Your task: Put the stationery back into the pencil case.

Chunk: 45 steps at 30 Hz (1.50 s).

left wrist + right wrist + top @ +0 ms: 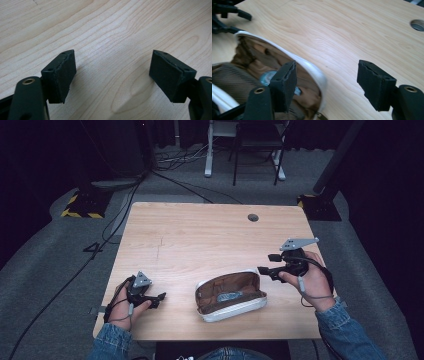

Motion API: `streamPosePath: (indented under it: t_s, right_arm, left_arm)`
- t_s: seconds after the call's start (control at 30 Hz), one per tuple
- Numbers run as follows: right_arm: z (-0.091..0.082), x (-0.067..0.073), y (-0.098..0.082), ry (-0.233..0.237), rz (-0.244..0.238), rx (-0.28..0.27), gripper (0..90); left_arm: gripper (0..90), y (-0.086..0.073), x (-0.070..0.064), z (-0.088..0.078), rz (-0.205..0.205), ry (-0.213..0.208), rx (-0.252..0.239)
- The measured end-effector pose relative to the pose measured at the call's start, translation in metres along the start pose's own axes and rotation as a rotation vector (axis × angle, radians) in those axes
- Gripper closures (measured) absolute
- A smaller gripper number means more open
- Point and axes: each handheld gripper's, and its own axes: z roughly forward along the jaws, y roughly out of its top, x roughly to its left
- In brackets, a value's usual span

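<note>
A white zip pouch (pixel 237 309) with a brown lining lies open on the wooden table (pixel 200 235), near the front edge. A small blue-grey thing (pixel 229 296) rests inside it. My right gripper (pixel 265 263) hovers just right of the pouch's right end, jaws open and empty. In the right gripper view (pixel 327 77) the pouch's white rim (pixel 312 67) curves between the jaws without touching either pad, and the blue-grey thing (pixel 265 76) shows behind the left jaw. My left gripper (pixel 159 300) rests at the front left, open over bare wood (pixel 112 72).
A round cable hole (pixel 253 217) sits near the table's far edge, also visible from the right gripper (pixel 418 25). Cables cross the grey floor at left. A stand base with yellow-black tape (pixel 80 205) and white desk legs (pixel 209 165) stand beyond the table.
</note>
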Motion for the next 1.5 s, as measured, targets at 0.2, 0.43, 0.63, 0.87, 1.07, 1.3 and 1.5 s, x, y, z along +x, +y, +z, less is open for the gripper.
streamPosePath:
  t_s: [0.2, 0.43, 0.63, 0.87, 1.07, 1.3, 1.5]
  right_arm:
    - [-0.003, -0.029, -0.012, -0.055, 0.019, -0.005, 33.8]
    - [-0.001, -0.061, -0.033, -0.103, 0.048, 0.002, 34.9]
    - [0.003, -0.084, -0.052, -0.134, 0.092, 0.000, 33.7]
    - [0.011, -0.105, -0.077, -0.200, 0.102, 0.006, 33.0]
    - [0.016, -0.113, -0.091, -0.223, 0.120, -0.004, 32.9]
    - [0.019, -0.119, -0.105, -0.247, 0.120, 0.002, 30.9]
    - [0.027, -0.123, -0.117, -0.254, 0.114, 0.033, 30.8]
  left_arm:
    - [21.3, 0.000, 0.000, 0.000, 0.002, 0.000, -0.001]
    - [21.1, 0.000, 0.000, 0.001, 0.001, 0.003, -0.004]
    - [21.0, 0.000, 0.000, 0.001, -0.001, 0.003, -0.005]
    - [21.0, 0.000, 0.000, 0.001, 0.004, 0.007, -0.005]
    - [21.0, 0.000, 0.000, 0.001, 0.004, 0.007, -0.005]
    - [21.0, 0.000, 0.000, 0.001, 0.004, 0.007, -0.005]
    - [20.9, 0.000, 0.000, 0.001, 0.001, 0.004, -0.003]
